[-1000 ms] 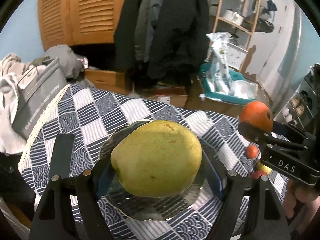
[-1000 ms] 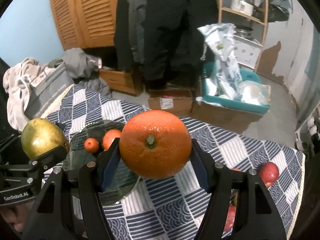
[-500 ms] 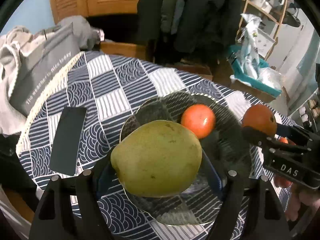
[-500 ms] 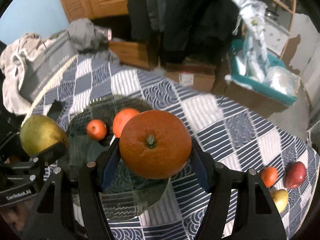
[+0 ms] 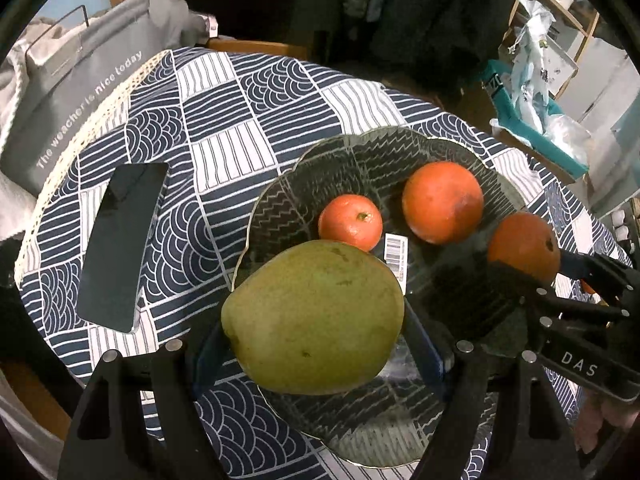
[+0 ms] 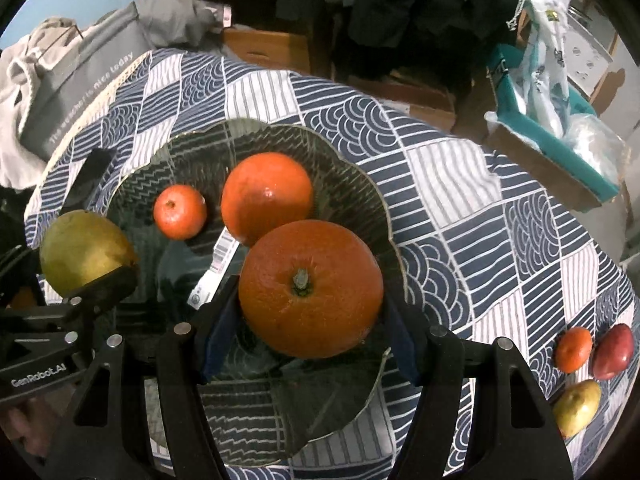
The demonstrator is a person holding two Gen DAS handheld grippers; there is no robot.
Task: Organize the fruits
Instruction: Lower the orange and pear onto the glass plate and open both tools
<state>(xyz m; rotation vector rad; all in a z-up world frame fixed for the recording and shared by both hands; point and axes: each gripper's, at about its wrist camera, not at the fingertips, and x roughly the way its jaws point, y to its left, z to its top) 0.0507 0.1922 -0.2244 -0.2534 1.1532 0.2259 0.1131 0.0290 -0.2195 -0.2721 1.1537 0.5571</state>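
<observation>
Jaws clamp smooth mango (image 5: 316,316), dimpled orange (image 6: 310,288).

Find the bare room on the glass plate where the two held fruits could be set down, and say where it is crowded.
Bare glass lies on the near half of the plate, under the held orange and mango, and along its far rim. The middle is crowded: a small tangerine, a larger orange and a barcode label sit close together.

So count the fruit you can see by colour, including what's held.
Orange: 4, two on the plate, one in the right tongs, one on the cloth
Green-yellow: 2
Red: 1
Total: 7
</observation>
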